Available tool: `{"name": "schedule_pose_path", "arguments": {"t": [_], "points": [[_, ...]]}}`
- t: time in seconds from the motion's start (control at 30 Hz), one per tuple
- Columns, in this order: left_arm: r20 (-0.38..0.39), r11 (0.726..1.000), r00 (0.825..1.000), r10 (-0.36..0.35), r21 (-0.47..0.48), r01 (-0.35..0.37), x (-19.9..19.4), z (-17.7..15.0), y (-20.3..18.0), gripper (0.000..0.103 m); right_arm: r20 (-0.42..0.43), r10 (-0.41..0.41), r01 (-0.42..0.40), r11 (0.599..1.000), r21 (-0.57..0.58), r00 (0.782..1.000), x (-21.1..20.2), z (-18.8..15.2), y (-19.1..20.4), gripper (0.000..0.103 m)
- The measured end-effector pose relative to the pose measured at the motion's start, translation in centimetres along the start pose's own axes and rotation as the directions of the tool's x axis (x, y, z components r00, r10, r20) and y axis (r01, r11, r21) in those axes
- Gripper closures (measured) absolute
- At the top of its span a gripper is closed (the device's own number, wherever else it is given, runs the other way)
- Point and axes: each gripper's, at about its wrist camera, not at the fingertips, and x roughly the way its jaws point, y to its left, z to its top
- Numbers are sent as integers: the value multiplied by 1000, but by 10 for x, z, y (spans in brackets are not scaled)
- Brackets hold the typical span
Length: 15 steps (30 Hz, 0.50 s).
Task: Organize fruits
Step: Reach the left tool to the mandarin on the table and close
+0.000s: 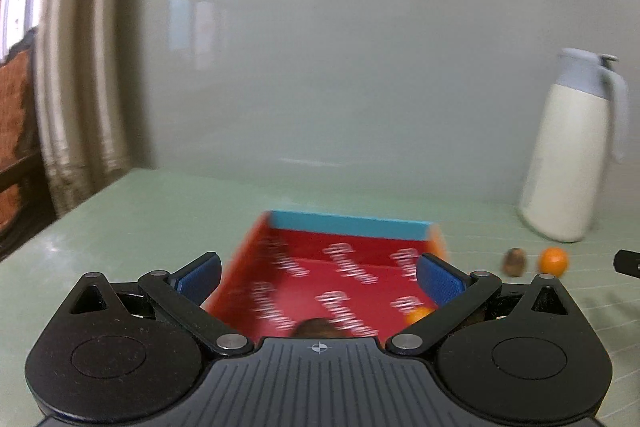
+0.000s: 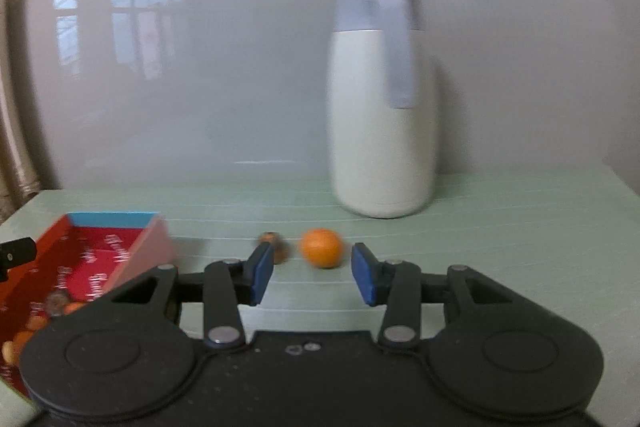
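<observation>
- The left claw (image 1: 320, 277) is standing wide open above the red box (image 1: 320, 267), its blue pads holding nothing.
- The right claw (image 2: 313, 273) is also gaping open and empty, hovering low over the worktop (image 2: 520, 227), with the orange (image 2: 322, 248) sitting just beyond the gap between its pads.
- One orange and one small brown fruit (image 2: 276, 247) are lying side by side on the worktop, between the box and the white jug (image 2: 380, 107).
- Inside the box, the left wrist view is showing one brown fruit (image 1: 316, 327) and one orange piece (image 1: 418, 314); the right wrist view is showing several more orange pieces, too blurred to count.
- One jug is standing upright near the wall.
</observation>
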Motion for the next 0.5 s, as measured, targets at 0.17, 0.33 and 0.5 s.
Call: {"name": "schedule_pose_path", "arguments": {"t": [0.17,0.33,0.5], "points": [[0,997,998,-71,18,71,8,3,-45,0,7,-66,66,997,45,998,-3,2,-39,60],[-8,989,991,-130,72,130,20,2,-97,1,8,-135,135,989,56,991,-5,-2,-75,60],[-53,975,983,-177,126,182,37,-7,-146,18,-4,-196,195,976,92,981,1,-3,-111,60]]}}
